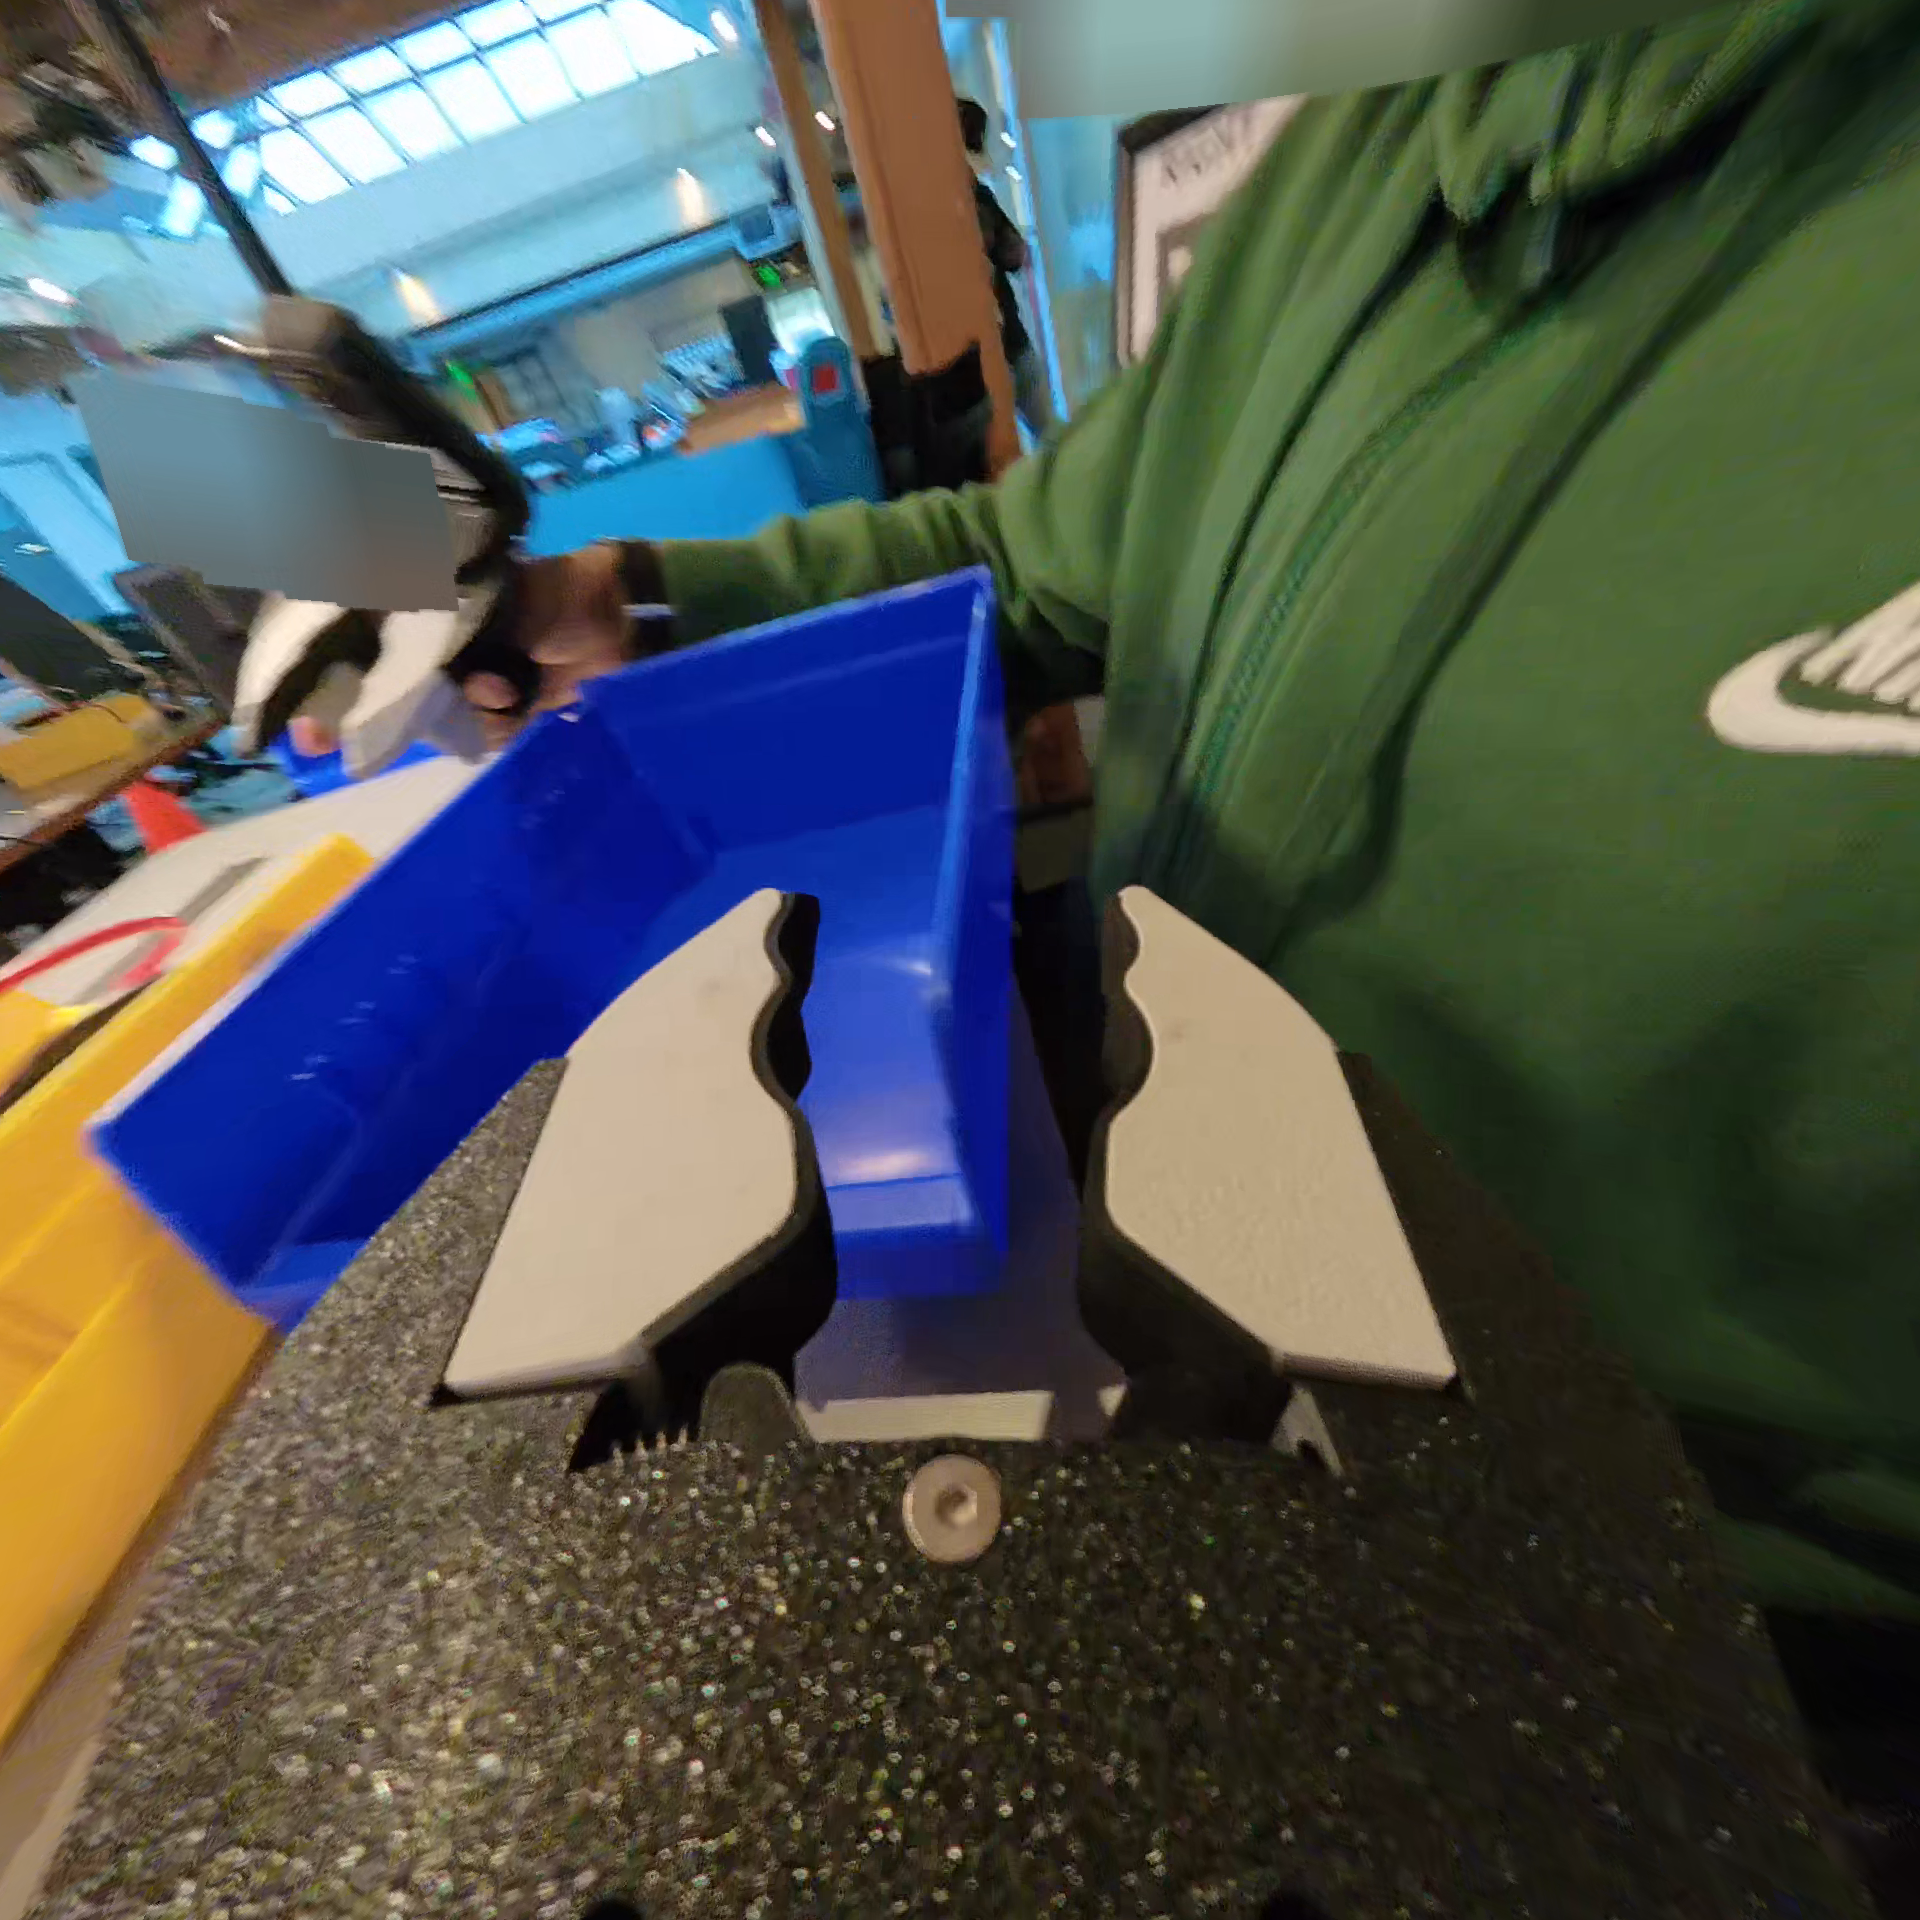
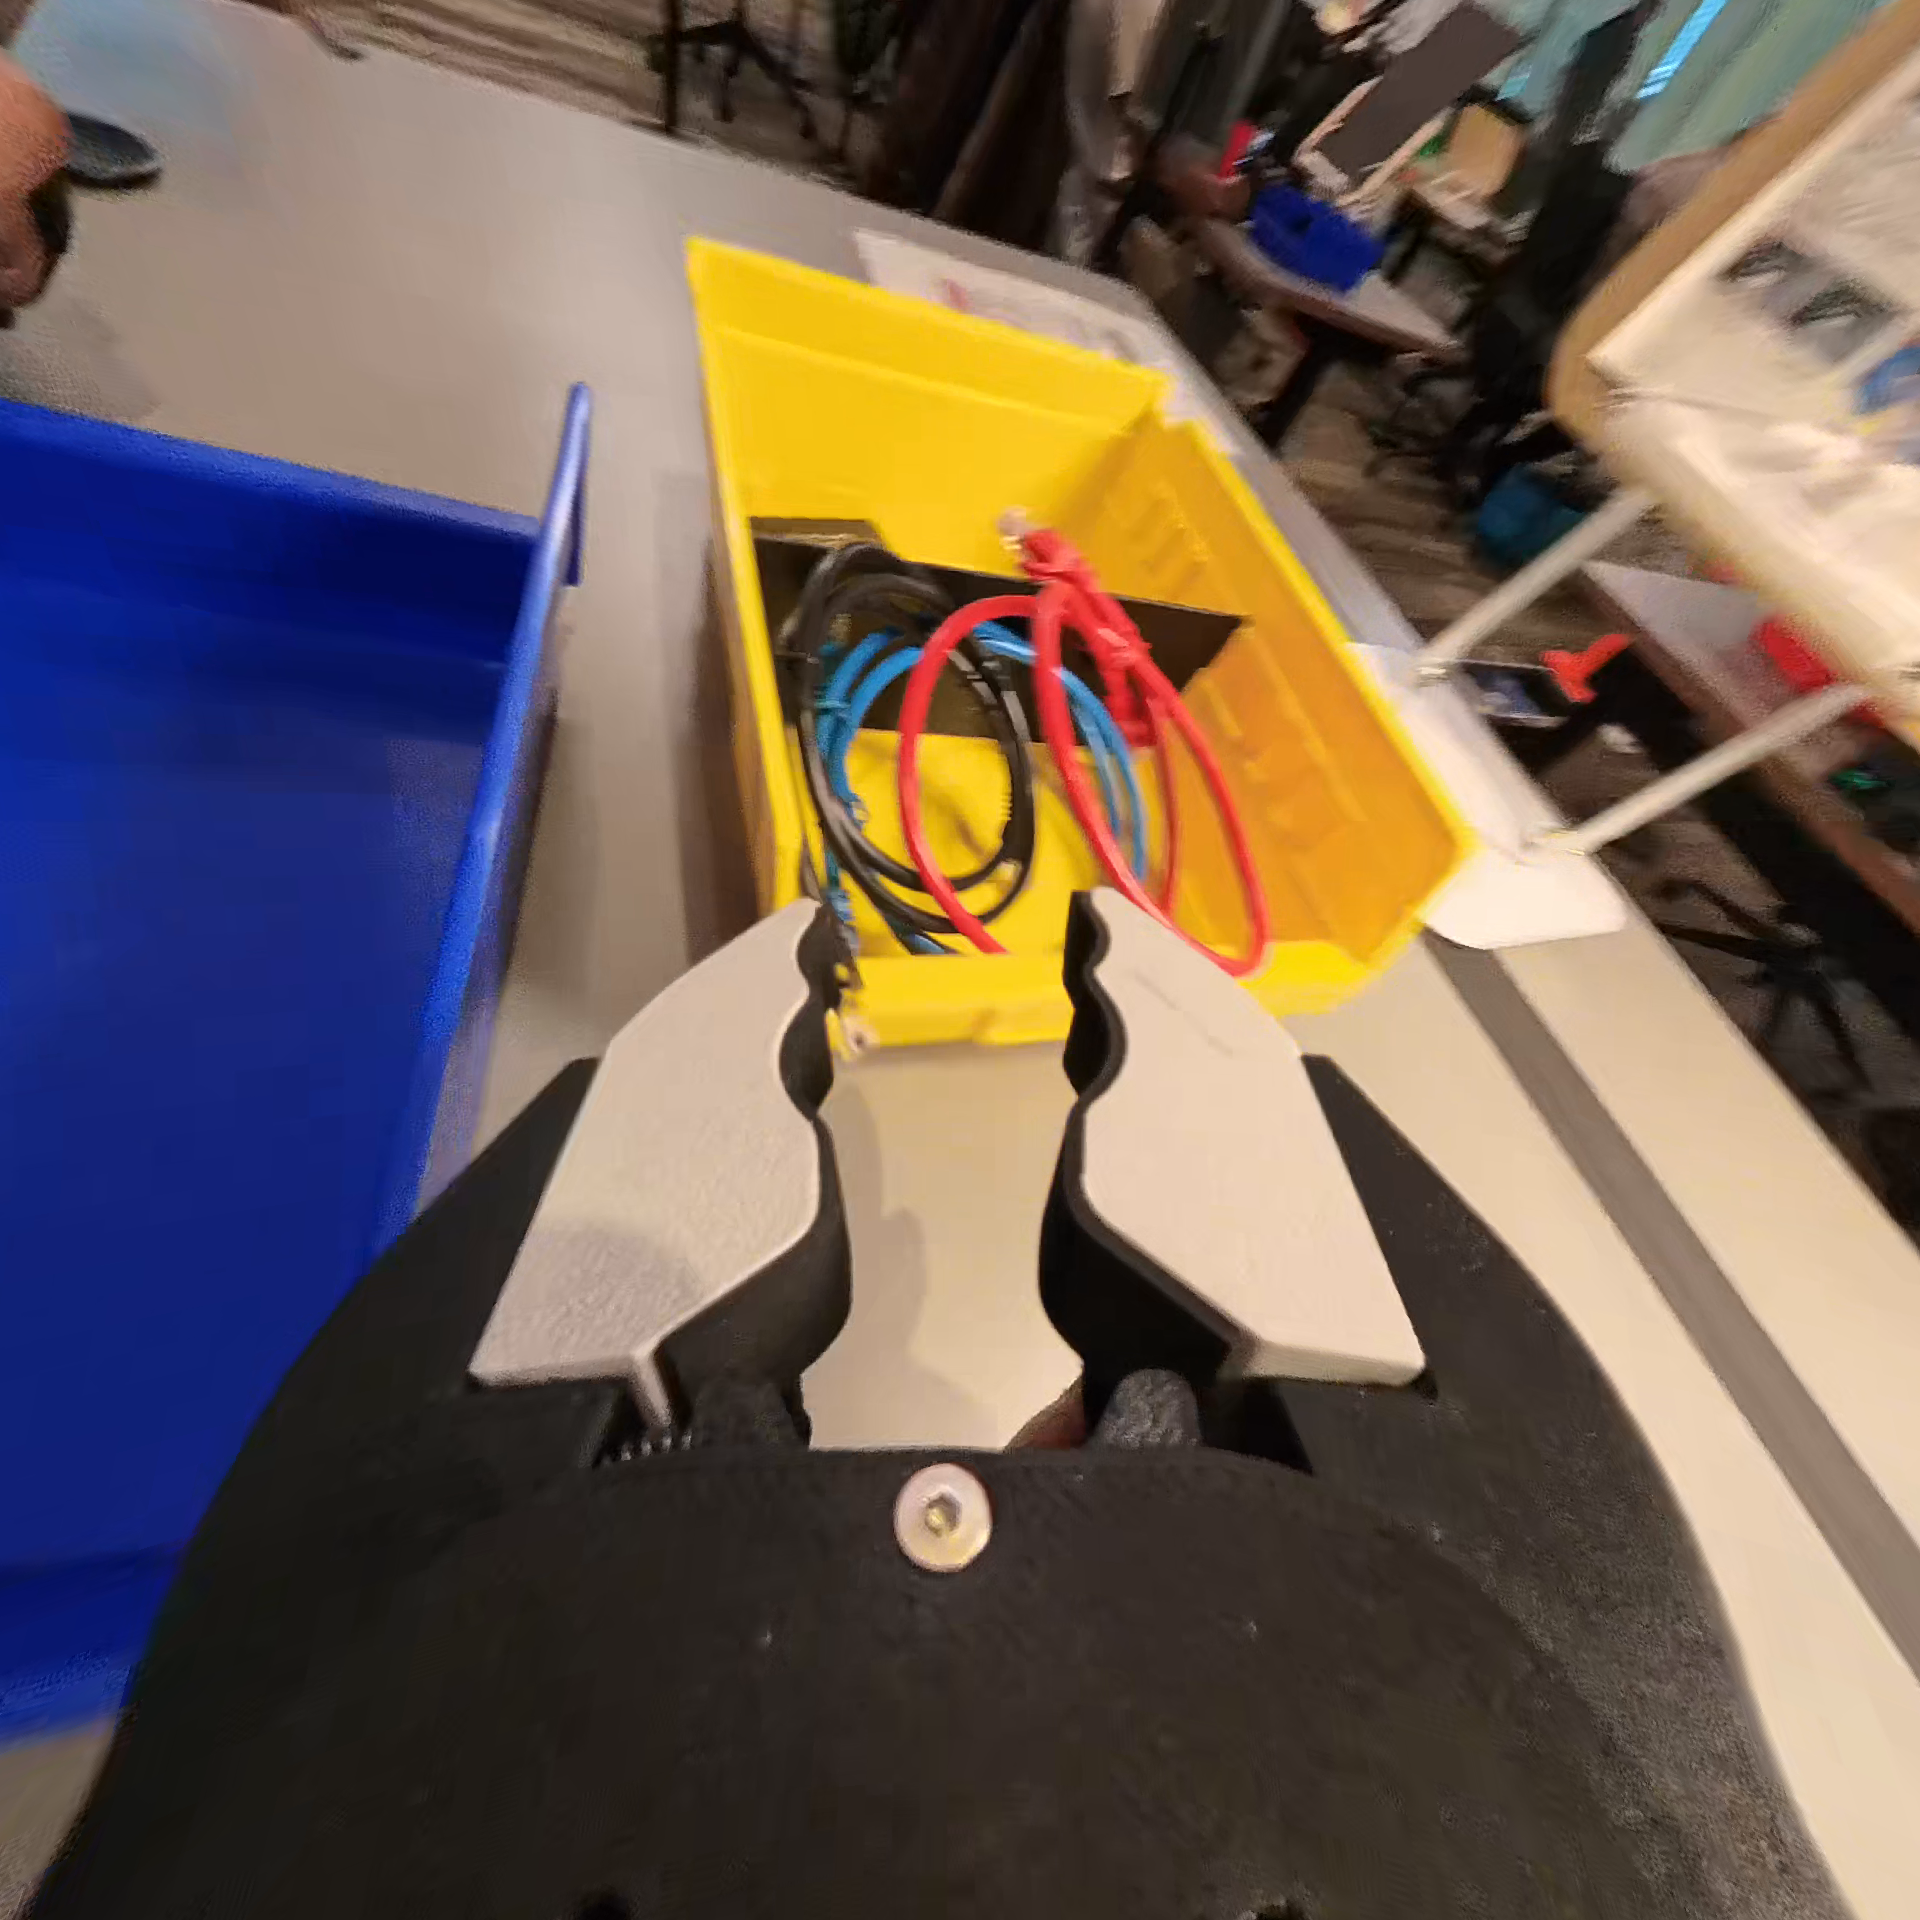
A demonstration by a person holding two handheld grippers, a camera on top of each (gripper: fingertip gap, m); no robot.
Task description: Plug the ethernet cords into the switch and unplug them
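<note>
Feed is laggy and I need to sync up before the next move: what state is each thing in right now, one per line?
Left gripper: jaws open, holding nothing.
Right gripper: jaws open, holding nothing, short of the yellow bin.
Blue bin: upright, nothing inside where visible.
Yellow bin: upright, holding the cords.
Red cord: looped, loose in the bin.
Blue cord: coiled.
Black cord: coiled.
Switch: dark box under the cords, ports hidden.

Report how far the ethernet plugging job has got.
Done: nothing visible. The red cord, blue cord and black cord lie coiled in the yellow bin. In hand: nothing; left gripper and right gripper are open, empty. Left: all plugging and unplugging.
</note>
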